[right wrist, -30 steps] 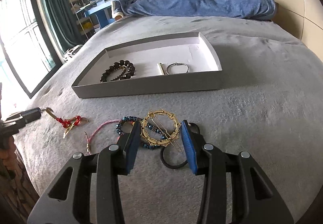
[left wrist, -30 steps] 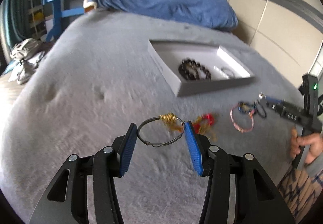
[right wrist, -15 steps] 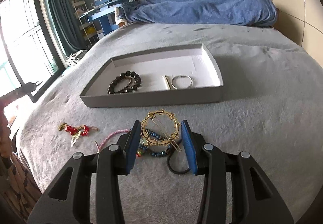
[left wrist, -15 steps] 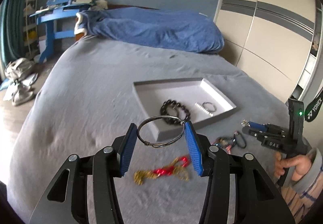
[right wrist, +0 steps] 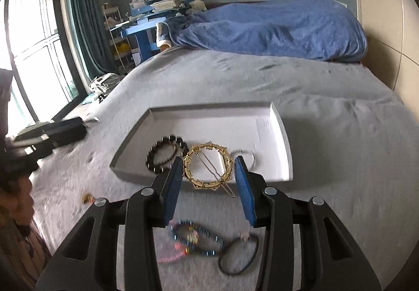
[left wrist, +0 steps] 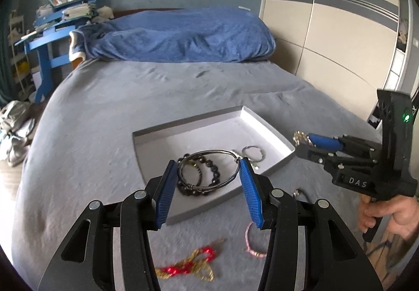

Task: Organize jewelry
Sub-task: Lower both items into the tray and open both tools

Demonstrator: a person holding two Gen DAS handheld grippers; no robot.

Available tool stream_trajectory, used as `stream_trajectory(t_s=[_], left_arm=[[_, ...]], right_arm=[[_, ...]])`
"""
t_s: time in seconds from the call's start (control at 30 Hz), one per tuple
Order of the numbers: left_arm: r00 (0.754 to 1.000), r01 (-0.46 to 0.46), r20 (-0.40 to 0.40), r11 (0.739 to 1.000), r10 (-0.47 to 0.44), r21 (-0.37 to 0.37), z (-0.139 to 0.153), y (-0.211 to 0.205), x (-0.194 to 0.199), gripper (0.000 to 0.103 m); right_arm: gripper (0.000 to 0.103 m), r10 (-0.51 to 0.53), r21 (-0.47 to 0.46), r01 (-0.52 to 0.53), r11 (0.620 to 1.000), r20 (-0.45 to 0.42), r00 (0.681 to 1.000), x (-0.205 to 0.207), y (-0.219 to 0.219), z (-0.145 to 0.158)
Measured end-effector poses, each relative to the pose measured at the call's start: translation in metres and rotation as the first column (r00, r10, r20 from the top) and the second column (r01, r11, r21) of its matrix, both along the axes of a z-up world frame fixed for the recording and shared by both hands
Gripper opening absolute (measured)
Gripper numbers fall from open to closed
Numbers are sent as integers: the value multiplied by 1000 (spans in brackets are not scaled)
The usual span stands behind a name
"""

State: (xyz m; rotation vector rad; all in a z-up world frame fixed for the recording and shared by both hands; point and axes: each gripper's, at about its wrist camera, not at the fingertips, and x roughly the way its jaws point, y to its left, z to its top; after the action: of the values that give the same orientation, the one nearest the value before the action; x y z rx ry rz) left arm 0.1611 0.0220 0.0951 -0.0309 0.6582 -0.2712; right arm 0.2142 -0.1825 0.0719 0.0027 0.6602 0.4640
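Note:
My left gripper (left wrist: 208, 167) is shut on a dark wire bangle (left wrist: 209, 187) and holds it above the near edge of the grey tray (left wrist: 272, 131). My right gripper (right wrist: 208, 165) is shut on a gold ring-shaped hair clip (right wrist: 208, 167) with a pin, above the tray (right wrist: 284, 139). It also shows in the left wrist view (left wrist: 303, 139). The tray holds a black bead bracelet (right wrist: 165, 153) and a thin silver bangle (left wrist: 252, 153). On the bed lie a red and gold piece (left wrist: 188, 266), a pink bracelet (left wrist: 252, 246), a blue bead bracelet (right wrist: 196, 237) and a black hair tie (right wrist: 238, 255).
The tray lies on a grey bedspread (left wrist: 131, 97). A blue duvet (left wrist: 178, 34) is heaped at the head of the bed. A wardrobe (left wrist: 327, 28) stands to the right. A blue desk with books (right wrist: 154, 13) and a window (right wrist: 34, 55) are to the left.
Both grippers have lifted and moved forward with their pieces, from over the loose jewelry on the bed to above the tray's near edge.

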Motion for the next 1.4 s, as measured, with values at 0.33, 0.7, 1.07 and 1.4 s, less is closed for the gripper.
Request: stream_trajectory(t_s=[0.33,0.7,1.07,1.4], left_arm=[[996,-33,-85,999,33,1,-23,-20,63,50],[983,-29,-178,997,41,69,-70,-34,122,50],[974,-16,-224,994,40,109,-102,-44,143,50],[977,22,-212,989,10,149,-102,-55,137,50]], right_arm=[[41,-13,23,14,1000,-52,999,57,2,-3],[41,-37,-7,36,999,-153,988,112,1,-46],[41,-21,-80,5,997,-200,980,131,13,-78],[41,-22,-110,0,994,-200,980,128,12,-81]])
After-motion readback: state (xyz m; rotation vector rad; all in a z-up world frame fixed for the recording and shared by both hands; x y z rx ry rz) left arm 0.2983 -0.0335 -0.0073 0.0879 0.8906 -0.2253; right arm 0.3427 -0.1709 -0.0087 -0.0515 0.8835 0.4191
